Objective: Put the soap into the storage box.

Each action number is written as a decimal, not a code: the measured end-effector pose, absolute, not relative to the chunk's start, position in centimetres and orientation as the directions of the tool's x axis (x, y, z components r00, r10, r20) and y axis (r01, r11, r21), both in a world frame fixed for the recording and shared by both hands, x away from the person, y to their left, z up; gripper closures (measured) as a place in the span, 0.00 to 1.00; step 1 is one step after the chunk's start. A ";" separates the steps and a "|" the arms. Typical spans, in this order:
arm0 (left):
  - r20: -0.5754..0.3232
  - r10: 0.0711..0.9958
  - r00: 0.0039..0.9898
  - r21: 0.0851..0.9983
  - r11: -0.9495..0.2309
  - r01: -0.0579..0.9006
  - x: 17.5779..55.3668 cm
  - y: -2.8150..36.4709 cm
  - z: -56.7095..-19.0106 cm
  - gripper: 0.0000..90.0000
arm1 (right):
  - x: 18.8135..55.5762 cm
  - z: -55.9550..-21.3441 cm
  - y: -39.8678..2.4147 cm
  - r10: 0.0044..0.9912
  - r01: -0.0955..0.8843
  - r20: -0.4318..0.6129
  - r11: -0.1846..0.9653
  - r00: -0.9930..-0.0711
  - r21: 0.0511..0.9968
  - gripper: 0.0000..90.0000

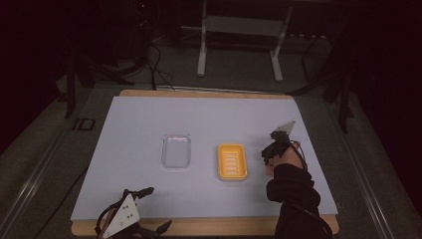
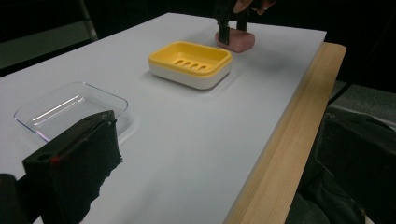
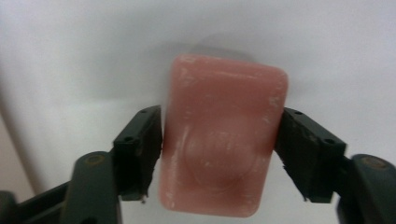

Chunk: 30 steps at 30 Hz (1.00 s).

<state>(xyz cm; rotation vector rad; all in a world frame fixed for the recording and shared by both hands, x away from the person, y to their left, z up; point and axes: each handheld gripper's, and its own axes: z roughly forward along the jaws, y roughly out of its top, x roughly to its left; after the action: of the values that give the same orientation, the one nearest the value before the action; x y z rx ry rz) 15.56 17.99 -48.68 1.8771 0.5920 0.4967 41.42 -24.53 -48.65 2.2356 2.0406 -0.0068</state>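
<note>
A pink soap bar [image 3: 224, 140] lies on the white sheet [image 1: 139, 129], right of a yellow soap dish [image 1: 232, 162] with a slotted floor. My right gripper [image 3: 220, 144] is shut on the bar, one jaw pressed to each long side. From the left gripper view the pink soap bar [image 2: 239, 41] rests on the sheet beyond the yellow soap dish [image 2: 190, 60], with the right gripper [image 2: 233, 30] coming down on it from above. My left gripper [image 1: 158, 209] lies open at the table's front left corner, holding nothing; one of its black fingers [image 2: 70, 163] shows beside a clear plastic tray [image 2: 70, 109].
The clear plastic tray [image 1: 176, 150] sits left of the yellow dish, mid-table. A wooden board edge [image 2: 289, 140] borders the white sheet. A dark-sleeved forearm [image 1: 293, 199] comes in at the bottom right. Metal stand legs [image 1: 201, 55] are on the floor beyond the table.
</note>
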 end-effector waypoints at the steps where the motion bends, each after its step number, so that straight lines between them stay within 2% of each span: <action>1: 0.065 0.608 0.791 0.932 -0.321 0.170 15.6 18.0 -48.7 0.00 | 41.4 -48.7 -24.5 0.993 0.994 -0.084 -0.073 0.079 0.078 0.38; 5: 0.065 0.609 0.791 0.932 -0.321 0.170 15.6 18.0 -48.7 0.00 | 41.4 -48.9 -24.1 0.994 0.997 -0.105 -0.034 0.041 0.075 0.40; 9: 0.066 0.610 0.790 0.932 -0.321 0.170 15.6 18.0 -48.7 0.00 | 41.5 -48.5 -24.0 0.994 0.997 -0.095 -0.040 0.045 0.060 0.42; 20: 0.066 0.609 0.791 0.931 -0.322 0.170 15.6 18.0 -48.7 0.00 | 41.8 -46.5 -23.5 0.994 0.999 -0.112 -0.009 0.014 0.044 0.42; 30: 0.066 0.609 0.791 0.932 -0.321 0.170 15.6 18.0 -48.7 0.00 | 42.1 -43.7 -22.6 0.995 0.997 -0.103 0.005 0.002 0.074 0.42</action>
<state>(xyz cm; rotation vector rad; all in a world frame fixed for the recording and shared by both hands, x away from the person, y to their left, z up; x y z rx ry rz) 15.59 17.98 -48.66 1.8775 0.5918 0.4975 42.12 -22.58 -43.74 2.1312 2.1346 -0.0312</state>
